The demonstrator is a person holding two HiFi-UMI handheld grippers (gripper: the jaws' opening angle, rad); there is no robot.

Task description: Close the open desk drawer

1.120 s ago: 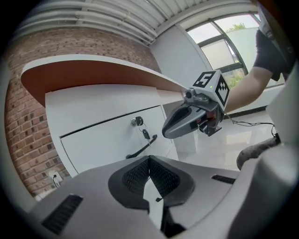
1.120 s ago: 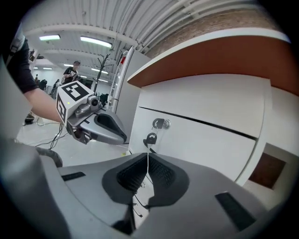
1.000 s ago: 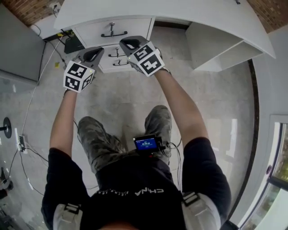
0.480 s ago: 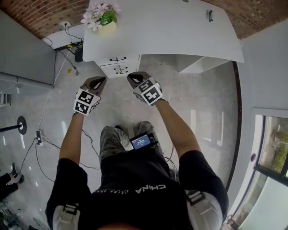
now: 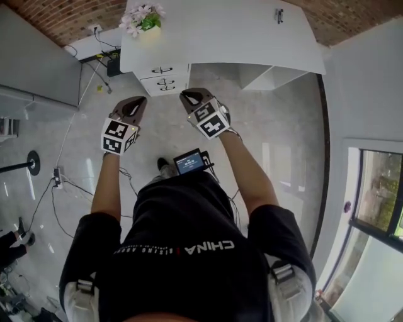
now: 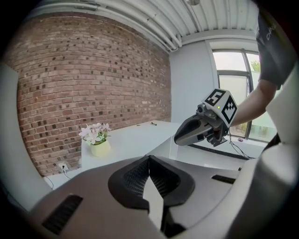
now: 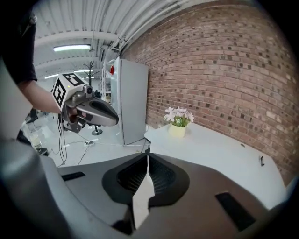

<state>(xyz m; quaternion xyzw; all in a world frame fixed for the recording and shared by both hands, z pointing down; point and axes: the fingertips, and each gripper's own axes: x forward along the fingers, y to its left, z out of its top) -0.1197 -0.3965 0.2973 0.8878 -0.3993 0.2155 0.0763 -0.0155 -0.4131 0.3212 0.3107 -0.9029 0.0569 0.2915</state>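
Observation:
The white desk (image 5: 220, 31) stands at the top of the head view. Its drawer stack (image 5: 165, 78) hangs under the left end, and the visible drawer fronts with dark handles look level with one another. Both grippers hang in the air over the floor, well short of the drawers. My left gripper (image 5: 135, 104) is shut and holds nothing. To its right, my right gripper (image 5: 191, 96) is also shut and holds nothing. In the left gripper view the jaws (image 6: 149, 158) meet in a line. In the right gripper view the jaws (image 7: 147, 157) are likewise pressed together.
A pot of pink flowers (image 5: 140, 17) sits on the desk's left corner. A grey cabinet (image 5: 38, 63) stands at the left. Cables and a power strip (image 5: 56, 182) lie on the floor. An open shelf (image 5: 271, 77) hangs under the desk's right part. A window (image 5: 378, 201) is at the right.
The person has stepped back from the desk, so it now looks smaller and farther. Both grippers have come away from the drawer fronts and stay shut.

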